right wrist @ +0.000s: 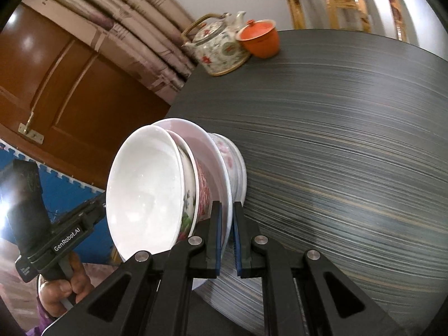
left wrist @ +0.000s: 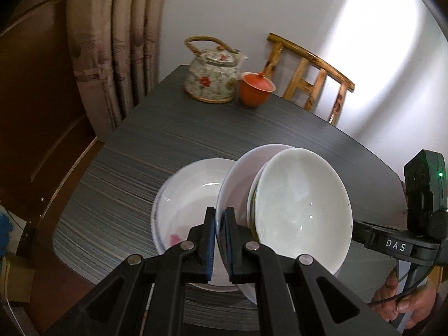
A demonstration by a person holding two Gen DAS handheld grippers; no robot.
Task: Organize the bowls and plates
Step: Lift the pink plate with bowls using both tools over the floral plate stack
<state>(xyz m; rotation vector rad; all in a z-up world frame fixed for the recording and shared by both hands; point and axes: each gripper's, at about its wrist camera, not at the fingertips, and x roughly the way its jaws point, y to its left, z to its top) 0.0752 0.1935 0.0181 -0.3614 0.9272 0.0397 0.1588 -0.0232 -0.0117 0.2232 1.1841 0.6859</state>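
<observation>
Glazed white porcelain is sitting between the pads of both tools. The left tool (left wrist: pixel 219 240) is pinching the rim of a plate (left wrist: pixel 235 179), its blue-lined fingers nearly pressed together on the thin edge. The right tool (right wrist: pixel 227 238) is pinching that same plate's rim (right wrist: pixel 224 184) from the opposite side.

The plate is being carried tilted, with a white bowl (left wrist: pixel 302 196) nested on it, apparently atop a flowered bowl (right wrist: pixel 188 204) whose side is showing only in the right view. Under the stack, a second plate (left wrist: pixel 190 193) is lying on the dark striped bench (left wrist: pixel 252 128); whether the held plate is touching it I cannot tell.

This load is looking heavy for a rim pinch, stiff, slick and breakable. The bowls are resting loose, so any further tilt is likely to slide them off. Holding at opposite rim points and keeping level is looking the safest way.

A teapot (left wrist: pixel 212 79) and an orange lidded cup (left wrist: pixel 256 88) are standing well apart at the far edge.
</observation>
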